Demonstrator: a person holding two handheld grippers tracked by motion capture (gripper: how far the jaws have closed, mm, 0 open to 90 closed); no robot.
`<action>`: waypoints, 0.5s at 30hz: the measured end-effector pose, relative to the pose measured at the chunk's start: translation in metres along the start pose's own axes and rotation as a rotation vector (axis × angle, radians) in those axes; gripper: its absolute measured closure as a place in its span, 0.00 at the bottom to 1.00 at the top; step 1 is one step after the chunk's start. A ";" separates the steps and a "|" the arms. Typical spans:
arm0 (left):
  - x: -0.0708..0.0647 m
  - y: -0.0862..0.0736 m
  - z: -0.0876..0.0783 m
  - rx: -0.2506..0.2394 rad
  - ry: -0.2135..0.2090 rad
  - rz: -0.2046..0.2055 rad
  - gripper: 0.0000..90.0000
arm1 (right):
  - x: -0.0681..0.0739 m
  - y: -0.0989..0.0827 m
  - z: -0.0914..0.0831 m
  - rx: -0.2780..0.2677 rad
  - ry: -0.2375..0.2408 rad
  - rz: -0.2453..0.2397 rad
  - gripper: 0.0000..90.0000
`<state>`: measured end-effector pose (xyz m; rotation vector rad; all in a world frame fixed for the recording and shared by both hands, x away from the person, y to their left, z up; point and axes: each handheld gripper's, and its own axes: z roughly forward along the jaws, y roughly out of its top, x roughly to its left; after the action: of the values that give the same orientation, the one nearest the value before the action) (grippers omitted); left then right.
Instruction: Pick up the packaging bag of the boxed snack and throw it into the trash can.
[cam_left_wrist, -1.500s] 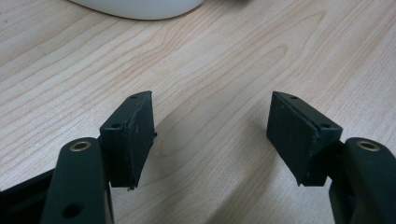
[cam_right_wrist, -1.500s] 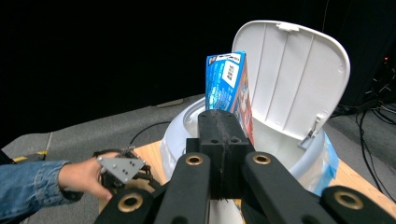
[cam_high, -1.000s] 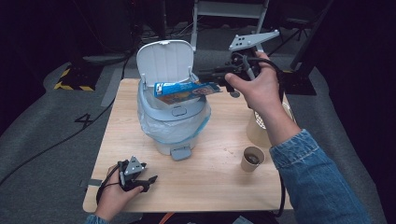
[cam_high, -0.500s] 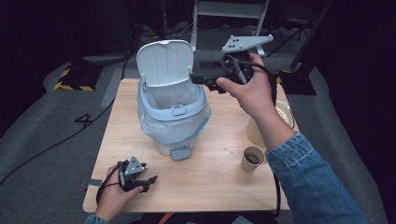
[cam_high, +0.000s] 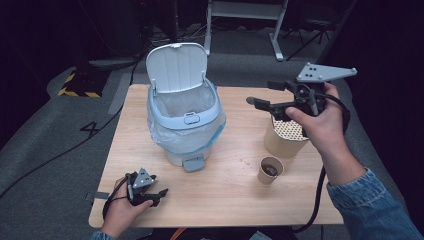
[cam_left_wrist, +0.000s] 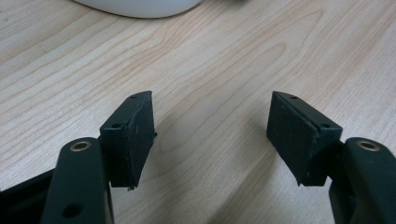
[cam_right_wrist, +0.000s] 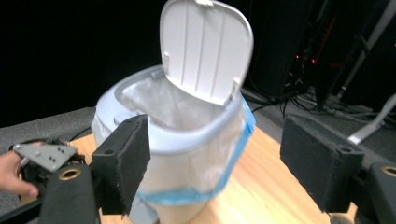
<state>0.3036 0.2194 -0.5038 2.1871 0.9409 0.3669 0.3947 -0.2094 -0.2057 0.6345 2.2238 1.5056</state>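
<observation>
While lid's up: rounded plastic bin (cam_high: 184, 120); crinkly liner | grainy wood tbl (cam_high: 235, 185)

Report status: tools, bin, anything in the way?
Right tool open, empty, jaws just opened. Left tool open on table. Bin lid up. Cups right of bin, path unobstructed.

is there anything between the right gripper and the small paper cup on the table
Nothing visible stands in the way. The right gripper, jaws open and empty after just opening, hangs above the tall tub. The small paper cup stands on the table just in front of that tub, apart from it, with open air above it.
</observation>
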 end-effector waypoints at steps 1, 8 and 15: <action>0.000 0.000 0.000 0.000 0.001 0.000 0.36 | 0.000 0.000 0.000 0.000 0.000 0.000 0.27; 0.000 0.000 0.000 0.000 -0.003 0.000 0.36 | -0.003 -0.036 -0.026 0.025 -0.010 0.018 0.25; 0.001 0.001 0.000 0.002 -0.001 0.004 0.35 | 0.002 -0.072 -0.047 0.065 -0.021 0.038 0.25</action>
<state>0.3046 0.2194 -0.5037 2.1911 0.9369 0.3666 0.3568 -0.2673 -0.2566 0.7126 2.2649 1.4435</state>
